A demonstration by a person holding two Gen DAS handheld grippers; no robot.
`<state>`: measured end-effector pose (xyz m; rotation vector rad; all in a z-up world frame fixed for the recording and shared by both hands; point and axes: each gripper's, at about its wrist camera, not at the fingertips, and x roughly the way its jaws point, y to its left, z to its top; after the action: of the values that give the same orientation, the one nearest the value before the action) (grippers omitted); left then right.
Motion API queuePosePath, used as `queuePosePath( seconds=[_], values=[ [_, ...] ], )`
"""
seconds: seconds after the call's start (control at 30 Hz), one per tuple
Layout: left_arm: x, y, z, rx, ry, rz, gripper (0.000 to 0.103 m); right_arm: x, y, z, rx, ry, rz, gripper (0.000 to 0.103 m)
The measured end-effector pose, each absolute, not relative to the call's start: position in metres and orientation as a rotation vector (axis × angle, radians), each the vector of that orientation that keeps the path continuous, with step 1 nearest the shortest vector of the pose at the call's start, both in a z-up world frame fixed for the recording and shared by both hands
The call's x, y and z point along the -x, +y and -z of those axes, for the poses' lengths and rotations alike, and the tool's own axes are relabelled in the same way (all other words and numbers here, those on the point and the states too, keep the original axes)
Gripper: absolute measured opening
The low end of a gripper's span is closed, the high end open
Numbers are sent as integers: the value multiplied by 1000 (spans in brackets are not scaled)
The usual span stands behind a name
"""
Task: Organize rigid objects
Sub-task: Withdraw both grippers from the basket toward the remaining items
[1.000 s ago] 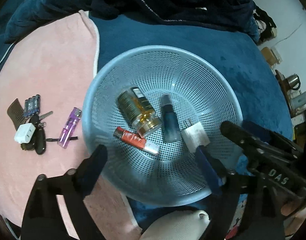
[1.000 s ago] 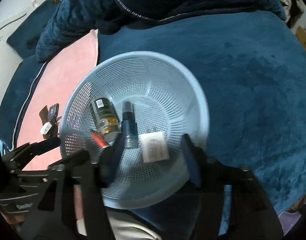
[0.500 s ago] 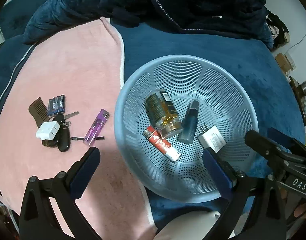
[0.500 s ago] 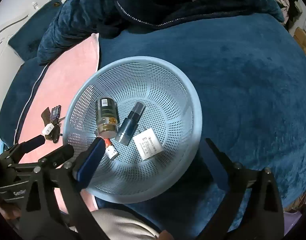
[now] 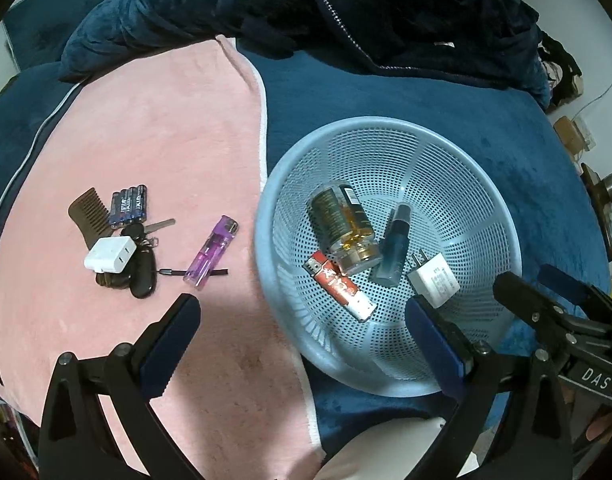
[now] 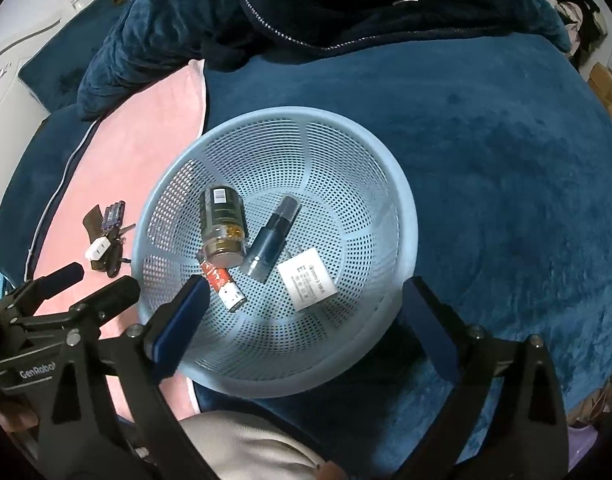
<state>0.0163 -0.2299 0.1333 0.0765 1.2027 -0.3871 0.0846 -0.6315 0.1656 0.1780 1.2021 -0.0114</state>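
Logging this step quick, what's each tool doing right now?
Left tool: open, holding nothing.
Right tool: open, holding nothing, above the round light-blue perforated plastic basket.

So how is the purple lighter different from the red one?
The purple lighter lies on the pink towel, outside the basket; the red lighter lies inside the blue basket. The purple lighter is see-through, while the red lighter has a solid printed body with a white end. The purple lighter lies apart from the other things, while the red lighter lies close by the jar. Both lie flat on their sides.
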Motion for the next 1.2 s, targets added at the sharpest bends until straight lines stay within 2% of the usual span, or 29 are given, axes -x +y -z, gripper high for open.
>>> queuePosePath(
  seconds=[1.2],
  values=[
    [-19, -149, -122, 1, 1179, 343, 102, -79, -547, -168, -18, 1207, -20, 99]
  ],
)
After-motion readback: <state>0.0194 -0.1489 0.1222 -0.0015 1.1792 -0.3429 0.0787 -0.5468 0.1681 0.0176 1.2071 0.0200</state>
